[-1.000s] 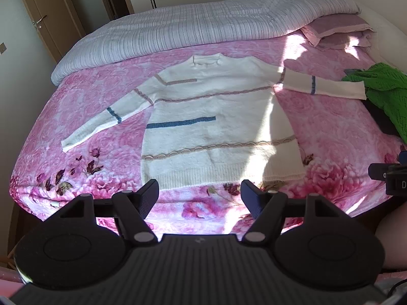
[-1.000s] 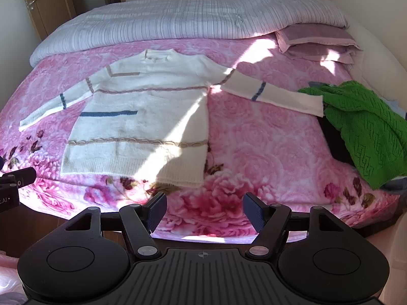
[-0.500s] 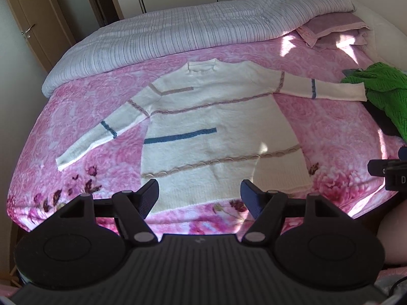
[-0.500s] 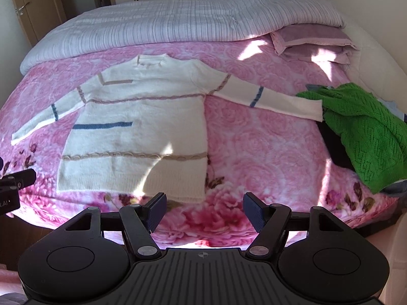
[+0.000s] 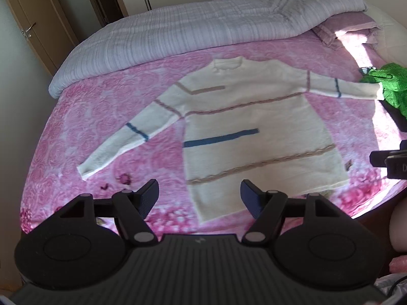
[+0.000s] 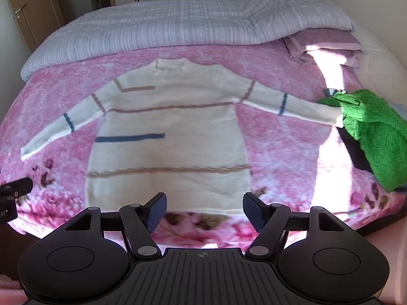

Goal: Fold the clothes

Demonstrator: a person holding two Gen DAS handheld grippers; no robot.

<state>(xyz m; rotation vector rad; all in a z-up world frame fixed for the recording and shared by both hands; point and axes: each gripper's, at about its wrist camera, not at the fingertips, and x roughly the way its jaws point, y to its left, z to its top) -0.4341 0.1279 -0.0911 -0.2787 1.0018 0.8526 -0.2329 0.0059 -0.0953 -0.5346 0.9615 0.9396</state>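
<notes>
A cream sweater (image 5: 244, 132) (image 6: 173, 127) with tan and blue stripes lies flat on the pink floral bedspread (image 5: 101, 117) (image 6: 285, 152), front up, both sleeves spread out. My left gripper (image 5: 199, 198) hangs open above the sweater's lower left hem, nothing between its fingers. My right gripper (image 6: 204, 211) is open too, over the lower right hem, with nothing held. The right sleeve's cuff touches a green knitted garment (image 5: 394, 89) (image 6: 374, 132).
A striped lilac duvet (image 5: 198, 25) (image 6: 165, 25) is bunched along the far side of the bed, with pillows (image 6: 330, 43) at the far right. Dark clothing (image 6: 356, 150) lies under the green knit. A wooden door (image 5: 28, 20) stands at the left, white cupboards behind.
Both grippers have travelled forward over the bed's near edge toward the sweater. The sweater now fills more of both views, and the hem sits just beyond the fingertips. Neither gripper's opening has altered.
</notes>
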